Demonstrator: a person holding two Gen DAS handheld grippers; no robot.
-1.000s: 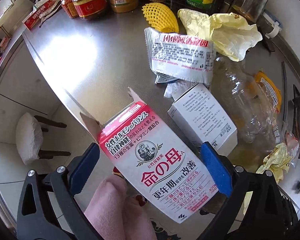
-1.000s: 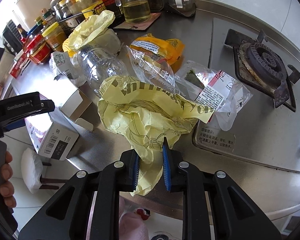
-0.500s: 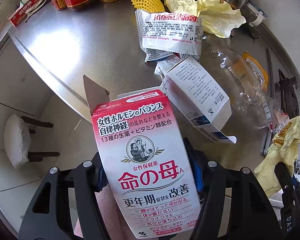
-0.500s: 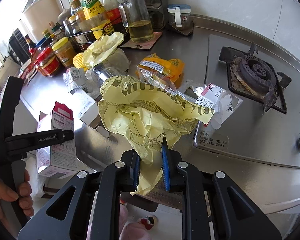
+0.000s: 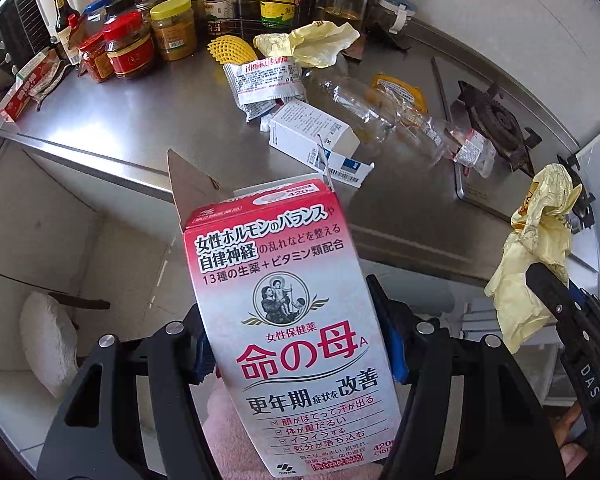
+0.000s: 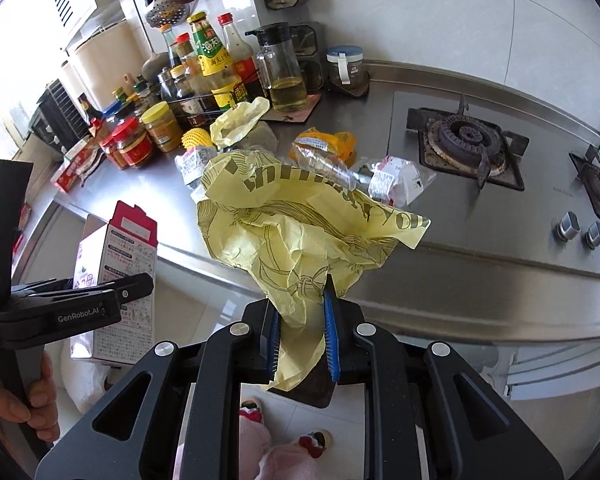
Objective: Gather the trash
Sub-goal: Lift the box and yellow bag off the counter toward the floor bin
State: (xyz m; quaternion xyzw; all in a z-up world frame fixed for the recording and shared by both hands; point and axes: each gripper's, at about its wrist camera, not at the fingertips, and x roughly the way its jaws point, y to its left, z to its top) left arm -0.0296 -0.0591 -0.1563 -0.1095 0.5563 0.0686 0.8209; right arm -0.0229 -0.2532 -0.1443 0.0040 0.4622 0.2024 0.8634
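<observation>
My left gripper is shut on a red and white medicine box with an open top flap, held off the counter's front edge; the box also shows in the right wrist view. My right gripper is shut on a crumpled yellow paper wrapper, held in front of the counter; the wrapper also shows in the left wrist view. On the steel counter lie a white box, a white printed packet, a clear plastic bottle, another yellow wrapper and an orange packet.
Jars and sauce bottles line the counter's back. A yellow foam net lies near them. A gas stove burner with knobs is at the right. A stool stands on the floor below.
Both grippers have pulled back and up from the counter with their loads. The left gripper, open around the medicine box a second ago, has shut on it and lifted it.
</observation>
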